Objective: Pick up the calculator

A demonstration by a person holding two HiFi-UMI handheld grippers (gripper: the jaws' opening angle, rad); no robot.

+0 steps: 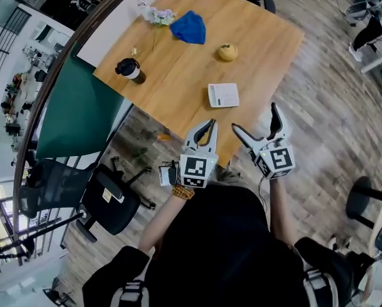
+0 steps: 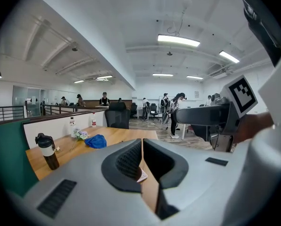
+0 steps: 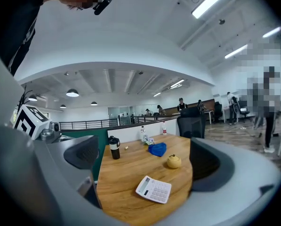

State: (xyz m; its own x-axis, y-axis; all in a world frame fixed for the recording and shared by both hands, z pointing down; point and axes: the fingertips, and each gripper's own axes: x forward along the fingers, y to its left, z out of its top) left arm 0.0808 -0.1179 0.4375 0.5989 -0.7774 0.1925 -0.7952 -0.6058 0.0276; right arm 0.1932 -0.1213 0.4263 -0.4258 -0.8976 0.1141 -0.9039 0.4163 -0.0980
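Observation:
The white calculator [image 1: 223, 95] lies flat on the wooden table [image 1: 178, 75], near its front edge. In the right gripper view the calculator [image 3: 153, 189] sits low between the wide-spread jaws, some way ahead of them. My right gripper [image 1: 256, 121] is open and empty, held above the table's front edge to the right of the calculator [image 3: 145, 163]. My left gripper [image 1: 206, 128] hovers just short of the same edge, shut with nothing in it [image 2: 142, 155]. Through the thin slit between its jaws only a sliver of the calculator [image 2: 141, 176] shows.
Farther back on the table are a yellow round object [image 1: 227, 52], a blue cloth [image 1: 189, 27], a black bottle with a white band [image 1: 130, 70] and a small bunch of flowers [image 1: 159, 15]. A green partition [image 1: 75, 107] and a black office chair [image 1: 107, 197] stand at the left.

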